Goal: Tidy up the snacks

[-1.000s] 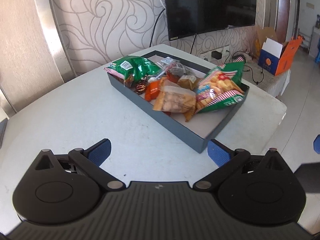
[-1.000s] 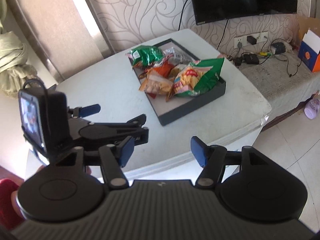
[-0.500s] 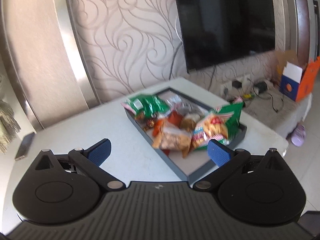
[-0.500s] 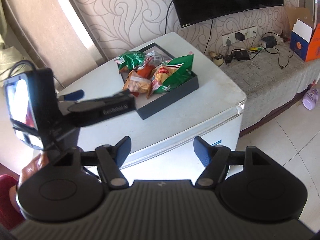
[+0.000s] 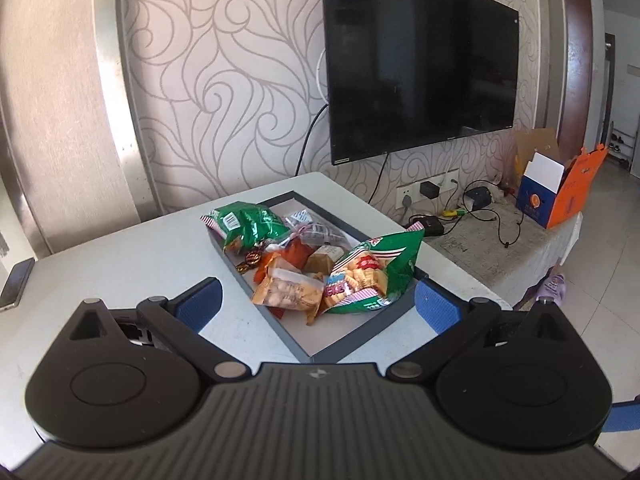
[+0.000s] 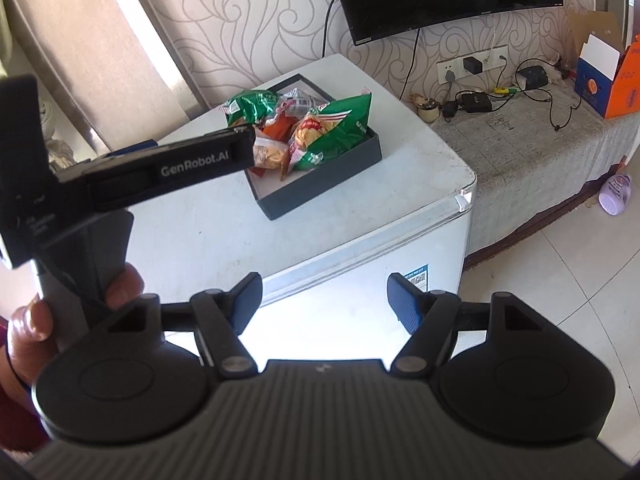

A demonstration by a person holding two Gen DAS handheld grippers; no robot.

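The snacks (image 5: 320, 264) all lie heaped in the dark tray (image 5: 352, 340) on the white table (image 5: 132, 256), so the sorting looks finished or nearly so. The left gripper (image 5: 316, 300) and right gripper (image 6: 324, 300) both gape, holding nothing. Against a second ago, both have drawn back from the tray, and the right jaws have widened.

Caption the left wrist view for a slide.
Open left gripper hovers before a dark grey tray of snack bags on a white table.

Snack packets (image 5: 320, 264) – heaped in dark tray (image 5: 360, 336)
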